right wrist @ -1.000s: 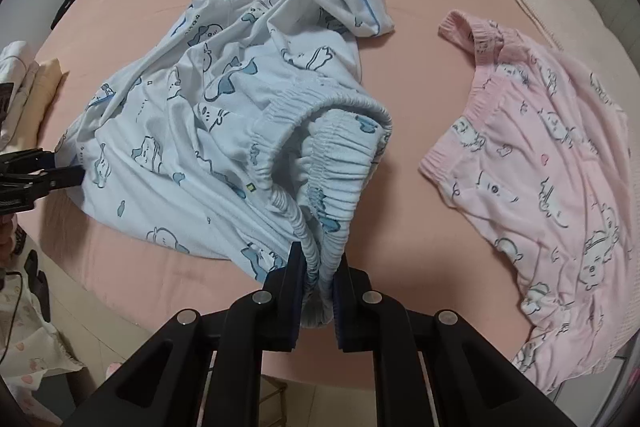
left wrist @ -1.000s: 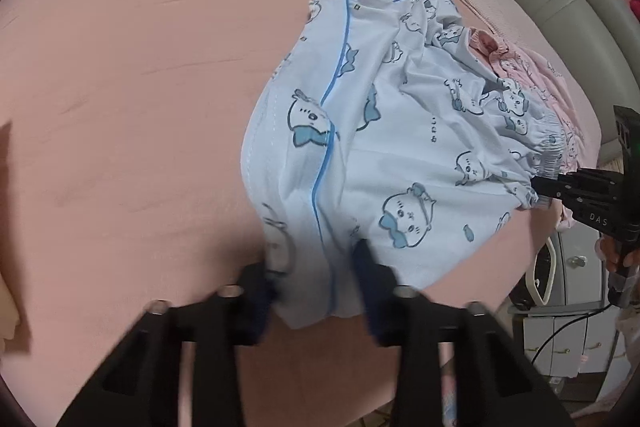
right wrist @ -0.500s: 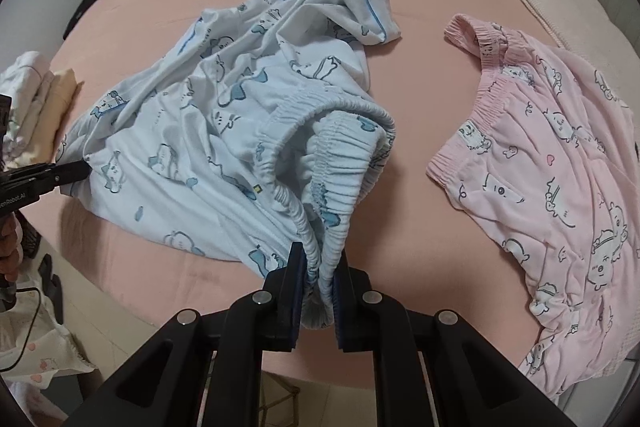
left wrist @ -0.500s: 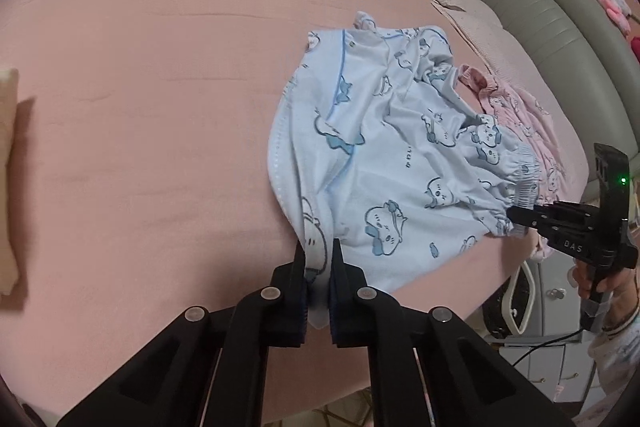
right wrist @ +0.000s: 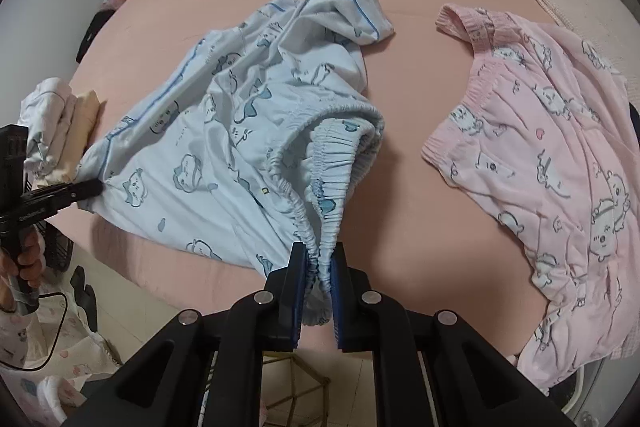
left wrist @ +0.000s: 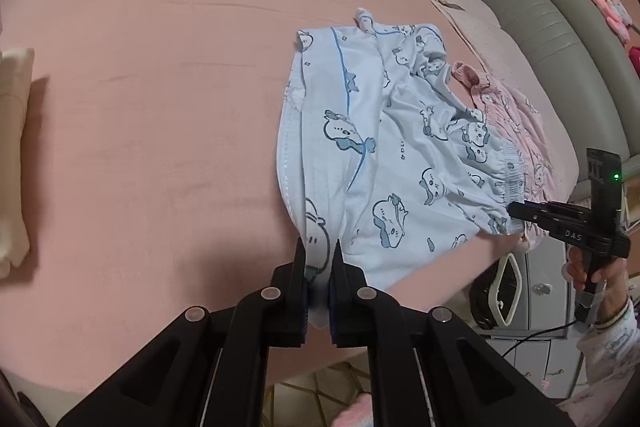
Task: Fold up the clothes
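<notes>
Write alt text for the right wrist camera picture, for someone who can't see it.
The right gripper pinches the elastic waistband of light blue cartoon-print pyjama bottoms spread on a pink bed. The left gripper holds their far end, and pink pyjama bottoms lie to the right.

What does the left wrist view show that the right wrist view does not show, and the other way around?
Only the left wrist view shows the grey padded headboard with small toys.

Only the right wrist view shows the open elastic waistband and the whole pink shorts.

Both show the blue shorts on the pink bed, with the left gripper and the right gripper each shut on them.
</notes>
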The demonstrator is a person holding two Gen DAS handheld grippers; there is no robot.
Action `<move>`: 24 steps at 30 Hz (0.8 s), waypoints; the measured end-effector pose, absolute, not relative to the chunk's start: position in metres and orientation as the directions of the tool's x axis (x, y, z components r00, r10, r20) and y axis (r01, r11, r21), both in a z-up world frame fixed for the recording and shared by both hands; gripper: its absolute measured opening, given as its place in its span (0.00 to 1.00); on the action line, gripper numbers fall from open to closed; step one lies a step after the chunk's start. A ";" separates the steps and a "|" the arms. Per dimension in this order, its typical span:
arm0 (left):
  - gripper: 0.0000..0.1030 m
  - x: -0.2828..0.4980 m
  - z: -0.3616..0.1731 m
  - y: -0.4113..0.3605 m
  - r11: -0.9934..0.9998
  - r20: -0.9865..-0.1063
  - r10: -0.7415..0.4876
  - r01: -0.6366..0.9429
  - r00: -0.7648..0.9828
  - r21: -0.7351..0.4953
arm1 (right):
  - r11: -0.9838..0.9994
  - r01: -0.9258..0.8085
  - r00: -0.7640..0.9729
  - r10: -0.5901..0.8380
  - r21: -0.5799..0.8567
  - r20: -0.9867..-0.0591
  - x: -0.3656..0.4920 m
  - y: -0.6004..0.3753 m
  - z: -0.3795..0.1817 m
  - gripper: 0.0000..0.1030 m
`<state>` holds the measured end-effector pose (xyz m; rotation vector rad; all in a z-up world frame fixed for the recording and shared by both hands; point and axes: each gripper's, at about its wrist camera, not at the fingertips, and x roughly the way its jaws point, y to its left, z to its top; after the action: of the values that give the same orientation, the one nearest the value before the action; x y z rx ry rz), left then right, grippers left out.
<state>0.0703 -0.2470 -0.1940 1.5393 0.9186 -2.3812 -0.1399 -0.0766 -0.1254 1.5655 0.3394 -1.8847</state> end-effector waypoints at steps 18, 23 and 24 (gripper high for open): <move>0.06 0.080 -0.186 -0.232 -0.814 -0.883 0.249 0.408 -0.398 -0.414 | -0.788 0.580 -0.033 -0.278 0.208 -0.960 -0.142 -0.059 -0.124 0.09; 0.06 0.082 -0.196 -0.229 -0.805 -0.886 0.275 0.413 -0.374 -0.425 | -0.797 0.576 -0.042 -0.252 0.182 -0.967 -0.139 -0.050 -0.125 0.09; 0.06 0.083 -0.197 -0.229 -0.804 -0.887 0.275 0.416 -0.372 -0.424 | -0.794 0.582 -0.045 -0.244 0.172 -0.969 -0.137 -0.050 -0.125 0.09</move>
<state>0.0827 -0.2286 -0.1970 1.7055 0.9447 -2.3448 -0.1373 -0.0498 -0.1252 1.6713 0.3605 -1.8939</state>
